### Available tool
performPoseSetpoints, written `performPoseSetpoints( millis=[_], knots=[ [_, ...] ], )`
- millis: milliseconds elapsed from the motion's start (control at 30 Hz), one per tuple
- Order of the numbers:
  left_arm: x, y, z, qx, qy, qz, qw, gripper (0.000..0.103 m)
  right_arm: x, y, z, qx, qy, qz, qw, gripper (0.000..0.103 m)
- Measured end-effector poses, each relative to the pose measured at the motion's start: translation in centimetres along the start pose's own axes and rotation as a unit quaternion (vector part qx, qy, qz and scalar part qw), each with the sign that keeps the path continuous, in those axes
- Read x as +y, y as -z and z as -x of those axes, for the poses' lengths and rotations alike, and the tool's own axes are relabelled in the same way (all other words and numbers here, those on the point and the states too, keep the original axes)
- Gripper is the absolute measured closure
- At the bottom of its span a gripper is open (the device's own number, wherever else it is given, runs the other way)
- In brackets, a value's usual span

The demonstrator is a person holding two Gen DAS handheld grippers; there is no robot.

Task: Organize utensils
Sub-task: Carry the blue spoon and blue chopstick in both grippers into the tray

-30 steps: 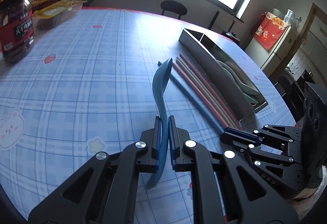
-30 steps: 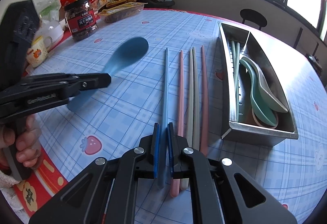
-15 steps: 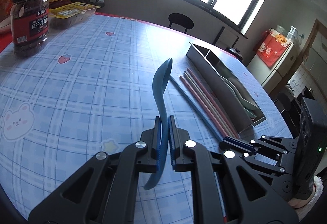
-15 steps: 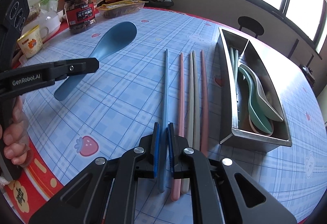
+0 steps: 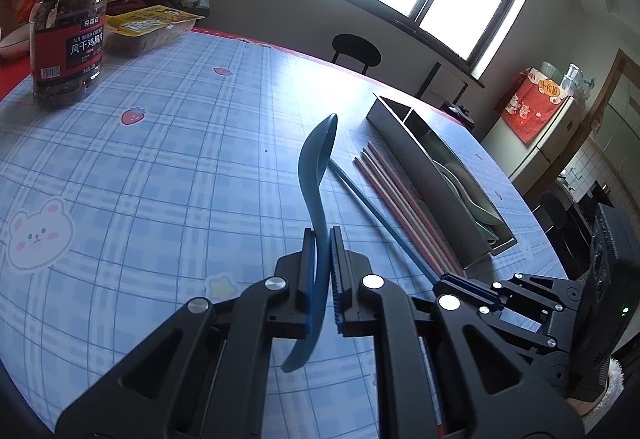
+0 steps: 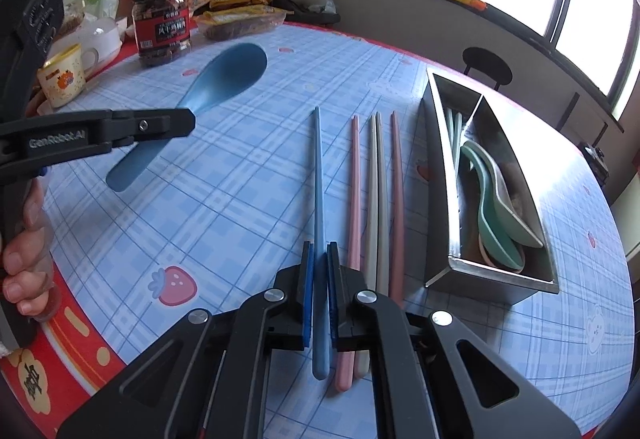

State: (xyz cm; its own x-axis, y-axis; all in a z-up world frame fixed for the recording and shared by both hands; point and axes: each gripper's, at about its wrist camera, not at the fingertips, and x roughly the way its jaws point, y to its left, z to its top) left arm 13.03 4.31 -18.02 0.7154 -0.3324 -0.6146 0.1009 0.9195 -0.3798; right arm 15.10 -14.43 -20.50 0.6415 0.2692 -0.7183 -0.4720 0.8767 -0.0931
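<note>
My left gripper point(image 5: 321, 239) is shut on a blue spoon point(image 5: 316, 163) and holds it above the checked tablecloth; the spoon also shows in the right wrist view point(image 6: 224, 79), left of the chopsticks. My right gripper point(image 6: 319, 259) is shut on a blue chopstick point(image 6: 318, 175) that points away along the table. Beside it lie pink and grey chopsticks point(image 6: 374, 195). A steel organizer tray point(image 6: 496, 279) at the right holds green and grey spoons point(image 6: 494, 203) in one compartment and chopsticks in the narrow one.
A red-labelled jar point(image 6: 162, 25), a mug point(image 6: 64, 79), and snack packets point(image 6: 240, 17) stand at the table's far left. The tablecloth's red border point(image 6: 60, 335) marks the near edge. A stool point(image 6: 486, 69) stands beyond the table.
My left gripper has risen and tilted with the blue spoon, which sits higher and farther from the chopsticks. My right gripper stays shut on the blue chopstick, lifted slightly.
</note>
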Motion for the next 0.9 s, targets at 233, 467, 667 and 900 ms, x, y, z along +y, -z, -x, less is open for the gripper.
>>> performPoseSetpoints(
  millis=[233, 467, 667, 900],
  knots=[
    [0.0, -0.1, 0.0, -0.001, -0.002, 0.0, 1.0, 0.092, -1.2, 0.2, 1.5, -0.039, -0.007, -0.026, 0.999, 0.096],
    [-0.1, -0.3, 0.0, -0.004, -0.007, 0.0, 1.0, 0.092, -2.6, 0.6, 3.1, -0.086, -0.017, -0.062, 0.994, 0.096],
    [-0.1, -0.2, 0.1, -0.007, -0.017, 0.001, 0.9998, 0.092, -3.3, 0.8, 3.8, -0.104, -0.02, -0.08, 0.991, 0.096],
    [0.1, -0.7, 0.1, -0.007, -0.019, 0.016, 0.9997, 0.092, -5.3, 1.6, 4.8, -0.135, -0.047, -0.129, 0.981, 0.096]
  ],
)
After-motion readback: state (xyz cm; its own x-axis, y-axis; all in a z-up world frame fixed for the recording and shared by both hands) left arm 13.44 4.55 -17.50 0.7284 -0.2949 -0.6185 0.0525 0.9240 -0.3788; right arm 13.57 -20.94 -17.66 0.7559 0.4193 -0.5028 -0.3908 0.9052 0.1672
